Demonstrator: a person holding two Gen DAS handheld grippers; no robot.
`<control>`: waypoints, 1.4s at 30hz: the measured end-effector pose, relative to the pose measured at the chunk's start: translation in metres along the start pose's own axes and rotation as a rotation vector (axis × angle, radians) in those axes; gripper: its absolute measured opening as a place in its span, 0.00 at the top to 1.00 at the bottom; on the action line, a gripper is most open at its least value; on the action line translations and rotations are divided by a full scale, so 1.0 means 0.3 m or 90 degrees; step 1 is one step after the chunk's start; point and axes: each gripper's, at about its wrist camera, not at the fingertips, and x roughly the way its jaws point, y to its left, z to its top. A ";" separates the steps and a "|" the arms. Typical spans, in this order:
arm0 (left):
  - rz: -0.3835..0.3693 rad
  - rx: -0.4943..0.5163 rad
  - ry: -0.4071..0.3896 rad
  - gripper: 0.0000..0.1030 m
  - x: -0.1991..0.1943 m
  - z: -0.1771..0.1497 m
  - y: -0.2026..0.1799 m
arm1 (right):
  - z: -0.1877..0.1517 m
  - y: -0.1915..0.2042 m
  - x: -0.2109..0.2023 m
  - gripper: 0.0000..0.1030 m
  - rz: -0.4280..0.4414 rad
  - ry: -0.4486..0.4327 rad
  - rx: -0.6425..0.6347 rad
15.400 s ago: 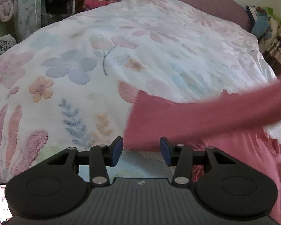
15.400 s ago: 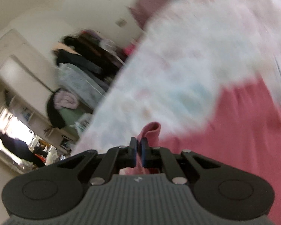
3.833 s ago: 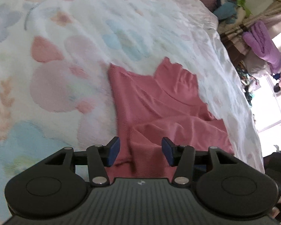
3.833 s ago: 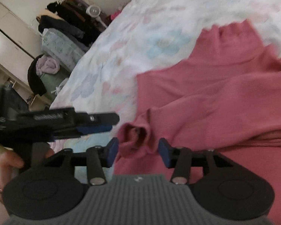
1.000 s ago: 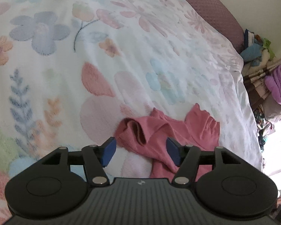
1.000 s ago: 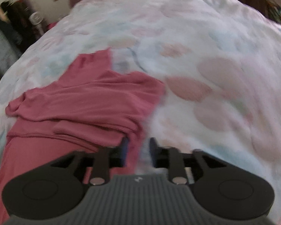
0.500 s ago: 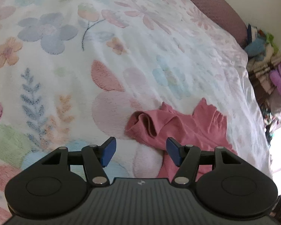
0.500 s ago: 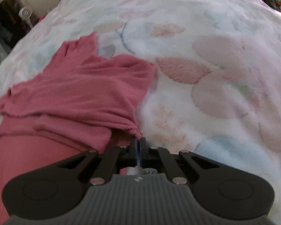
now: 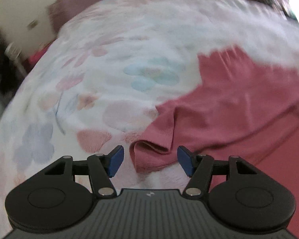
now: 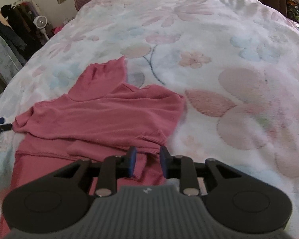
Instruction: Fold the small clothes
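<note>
The left gripper (image 9: 149, 160) stands released, its blue pads wide apart in the lower centre of the left wrist view. The ribbed cuff (image 9: 149, 155) of the pink sweater (image 9: 239, 107) lies between the pads, and neither pad presses on it. This view is blurred, so finer contact cannot be told.

The right gripper (image 10: 147, 162) sits at the lower centre of the right wrist view. Its jaws have just been opening and now stand part-way apart. Pink knit shows in the gap, but the pads do not clamp it; treat this gripper as released.

The pink sweater lies on the floral bedspread (image 10: 219, 45), occupying the left and centre of the right wrist view. The collar (image 10: 107, 75) points toward the upper part of the frame. One sleeve (image 10: 101, 119) is already laid across the body, its cuff ending at the left edge of the frame beside the left gripper's blue tips.

Step in hand, as judged: sleeve folding. The right side has been set down; the left cuff awaits pickup.

Next move, as judged: close the left pads on the cuff, lift it only enough to clear the body, and lay the sleeve flat without dragging the finished fold.

No brand, label or legible writing is visible on the garment or the bedspread.
</note>
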 end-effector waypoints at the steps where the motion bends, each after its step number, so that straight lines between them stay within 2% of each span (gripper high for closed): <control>1: 0.006 0.032 0.012 0.33 0.019 0.000 -0.006 | -0.001 0.005 0.001 0.78 0.005 0.000 -0.001; 3: 0.011 0.082 0.025 0.35 0.037 -0.005 -0.004 | -0.001 0.018 0.010 0.78 0.013 -0.002 -0.004; 6: 0.013 0.118 0.032 0.35 0.055 -0.002 0.012 | -0.003 0.027 0.019 0.78 0.016 -0.004 -0.002; 9: -0.016 0.141 0.039 0.35 0.087 0.022 0.006 | -0.002 0.024 0.025 0.78 0.011 -0.006 0.004; 11: -0.022 0.086 0.041 0.37 0.112 0.051 0.035 | -0.002 0.019 0.027 0.78 0.006 -0.010 0.014; 12: -0.026 0.028 0.040 0.42 0.123 0.065 0.068 | -0.001 0.018 0.026 0.78 0.006 -0.012 0.018; 14: -0.047 -0.127 0.036 0.42 0.141 0.079 0.168 | 0.000 0.015 0.027 0.78 0.006 -0.011 0.018; 16: -0.030 -0.256 0.033 0.44 0.151 0.067 0.258 | -0.003 0.013 0.025 0.78 0.003 -0.009 0.015; 18: -0.034 -0.324 0.038 0.44 0.150 0.048 0.314 | -0.006 0.006 0.024 0.78 0.000 -0.008 0.017; 22: -0.131 -0.386 0.038 0.44 0.113 0.005 0.356 | -0.008 -0.010 0.013 0.78 0.006 -0.017 0.029; 25: -0.193 -0.369 0.028 0.36 0.086 -0.017 0.331 | -0.007 -0.008 0.013 0.78 0.008 -0.025 0.032; 28: -0.187 -0.349 0.044 0.32 0.108 -0.042 0.293 | -0.011 -0.002 0.020 0.78 0.012 -0.025 0.041; 30: -0.170 -0.371 0.075 0.32 0.151 -0.058 0.276 | -0.017 0.010 0.020 0.78 0.016 -0.024 0.038; 32: -0.198 -0.431 0.087 0.43 0.172 -0.084 0.284 | -0.027 0.019 0.017 0.78 0.017 -0.026 0.035; 34: -0.247 -0.491 0.071 0.86 0.159 -0.099 0.290 | -0.035 0.019 0.014 0.78 0.018 -0.026 0.038; 36: -0.297 -0.529 0.029 0.87 0.109 -0.095 0.283 | -0.040 0.011 0.015 0.78 0.016 -0.026 0.044; 39: -0.344 -0.604 -0.074 0.88 -0.004 -0.084 0.309 | -0.045 -0.005 0.013 0.78 0.017 -0.029 0.056; 40: -0.339 -0.640 -0.094 0.88 -0.030 -0.086 0.331 | -0.046 -0.010 0.010 0.77 0.020 -0.030 0.058; 42: -0.295 -0.647 -0.077 0.88 -0.031 -0.074 0.348 | -0.049 -0.015 0.001 0.77 0.024 -0.035 0.060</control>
